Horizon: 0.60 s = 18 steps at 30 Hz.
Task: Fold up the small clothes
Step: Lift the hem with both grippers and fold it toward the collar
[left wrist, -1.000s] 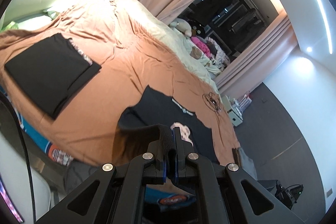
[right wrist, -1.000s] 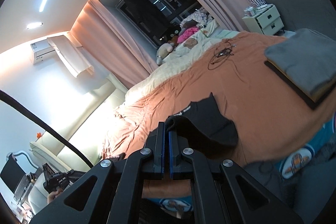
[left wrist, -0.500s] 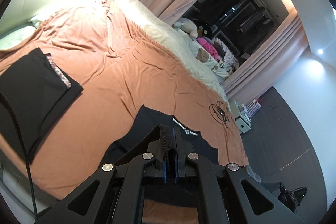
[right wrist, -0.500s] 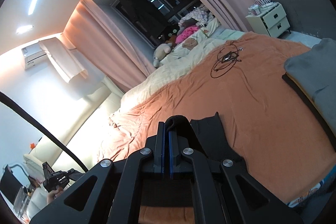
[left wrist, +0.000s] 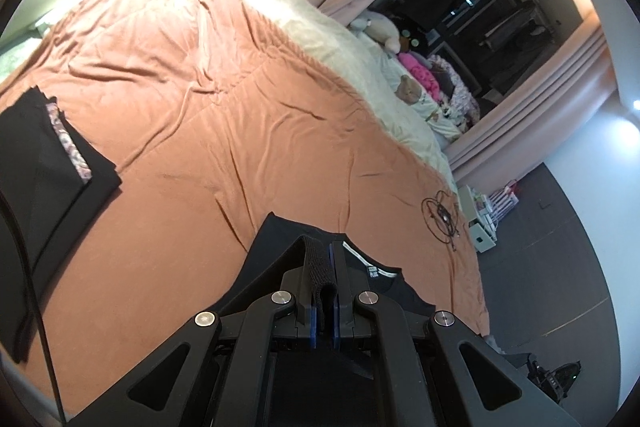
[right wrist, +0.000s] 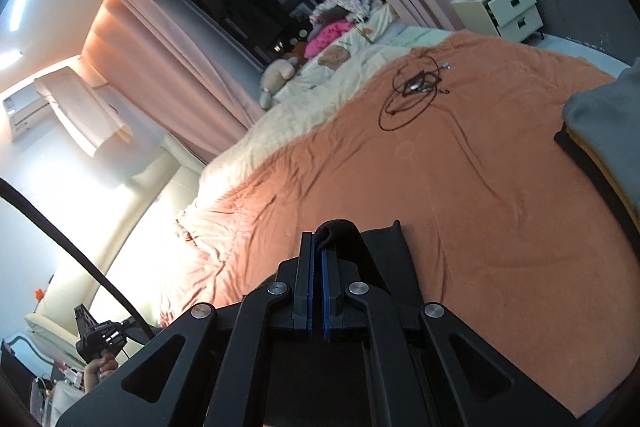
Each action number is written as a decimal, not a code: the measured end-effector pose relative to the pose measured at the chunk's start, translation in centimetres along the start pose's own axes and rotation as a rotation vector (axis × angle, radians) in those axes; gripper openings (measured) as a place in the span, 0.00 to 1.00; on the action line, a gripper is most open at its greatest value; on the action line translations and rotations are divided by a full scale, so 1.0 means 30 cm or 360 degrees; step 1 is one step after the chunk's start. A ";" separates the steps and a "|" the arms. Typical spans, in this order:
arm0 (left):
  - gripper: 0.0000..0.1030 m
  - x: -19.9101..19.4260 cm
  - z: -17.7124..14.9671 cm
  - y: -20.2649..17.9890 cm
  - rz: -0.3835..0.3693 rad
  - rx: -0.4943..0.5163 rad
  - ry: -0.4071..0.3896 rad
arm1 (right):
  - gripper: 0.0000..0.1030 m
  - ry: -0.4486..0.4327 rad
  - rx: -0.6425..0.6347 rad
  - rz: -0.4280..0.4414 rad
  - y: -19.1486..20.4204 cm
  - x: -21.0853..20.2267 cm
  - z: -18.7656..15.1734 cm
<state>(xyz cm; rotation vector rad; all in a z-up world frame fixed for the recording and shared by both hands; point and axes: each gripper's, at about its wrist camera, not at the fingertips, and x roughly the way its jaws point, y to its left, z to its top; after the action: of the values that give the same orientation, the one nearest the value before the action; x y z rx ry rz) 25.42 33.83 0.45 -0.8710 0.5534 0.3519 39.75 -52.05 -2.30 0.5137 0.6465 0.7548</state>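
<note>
A small black T-shirt (left wrist: 276,239) lies on the orange bedspread (left wrist: 248,131), close in front of both grippers. My left gripper (left wrist: 324,259) is shut on a fold of the shirt's black fabric near the white neck label (left wrist: 372,269). My right gripper (right wrist: 318,243) is shut on another bunched edge of the same black shirt (right wrist: 390,247). Most of the shirt is hidden under the gripper bodies in both views.
A folded black garment with a patterned band (left wrist: 44,179) lies at the bed's left edge. A grey folded stack (right wrist: 604,119) sits at the right edge. A coiled black cable (right wrist: 416,91) lies further up the bed. Plush toys and pillows (left wrist: 404,67) are at the far end.
Both grippers have carried the black shirt forward and lower over the bed. The shirt's printed front no longer shows, and the bedspread now fills more of both views.
</note>
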 end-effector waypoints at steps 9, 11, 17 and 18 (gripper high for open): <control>0.04 0.272 0.056 0.032 0.0138 -0.0004 0.0128 | 0.00 0.0110 0.0074 -0.0138 -0.018 0.213 0.063; 0.04 0.343 0.051 0.055 0.0170 -0.0009 0.0175 | 0.00 0.0143 0.0096 -0.0176 -0.027 0.266 0.071; 0.04 0.526 0.037 0.126 0.0270 -0.0036 0.0271 | 0.00 0.0203 0.0115 -0.0234 -0.036 0.387 0.085; 0.04 0.558 0.038 0.141 0.0278 -0.0045 0.0284 | 0.00 0.0210 0.0118 -0.0247 -0.037 0.406 0.092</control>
<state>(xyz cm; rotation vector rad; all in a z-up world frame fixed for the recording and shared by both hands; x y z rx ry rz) 37.12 38.41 -11.46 -0.8888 0.7941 0.4441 48.95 -44.08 -5.30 0.4783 0.8298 0.6231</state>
